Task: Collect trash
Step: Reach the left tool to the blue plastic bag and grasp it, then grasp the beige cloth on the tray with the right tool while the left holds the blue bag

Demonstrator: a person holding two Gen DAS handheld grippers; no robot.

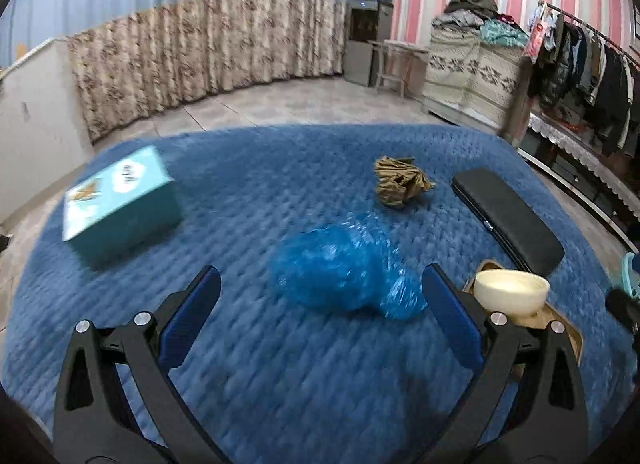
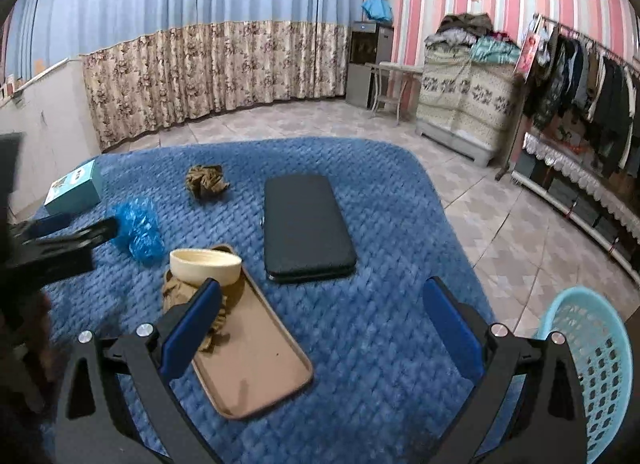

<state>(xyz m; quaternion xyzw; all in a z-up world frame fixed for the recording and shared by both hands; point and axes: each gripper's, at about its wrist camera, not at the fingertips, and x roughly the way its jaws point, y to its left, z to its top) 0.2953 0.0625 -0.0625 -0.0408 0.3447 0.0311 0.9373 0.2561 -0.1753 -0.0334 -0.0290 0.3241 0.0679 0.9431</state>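
Observation:
A crumpled blue plastic bag (image 1: 340, 276) lies on the blue quilted cover just ahead of my open left gripper (image 1: 320, 296); it also shows in the right wrist view (image 2: 138, 227). A crumpled brown paper wad (image 1: 400, 183) lies farther back; the right wrist view shows it too (image 2: 206, 180). Another brown wad (image 2: 180, 292) lies on the brown tray (image 2: 256, 364) beside a cream bowl (image 2: 206, 264), partly hidden by a finger of my open, empty right gripper (image 2: 320, 304). A light-blue basket (image 2: 592, 368) stands at the lower right, off the cover.
A teal box (image 1: 120, 207) sits at the left of the cover. A black flat case (image 1: 508, 219) lies at the right, next to the tray and bowl (image 1: 512, 292). Tiled floor, curtains, a covered cabinet and a clothes rack surround the cover.

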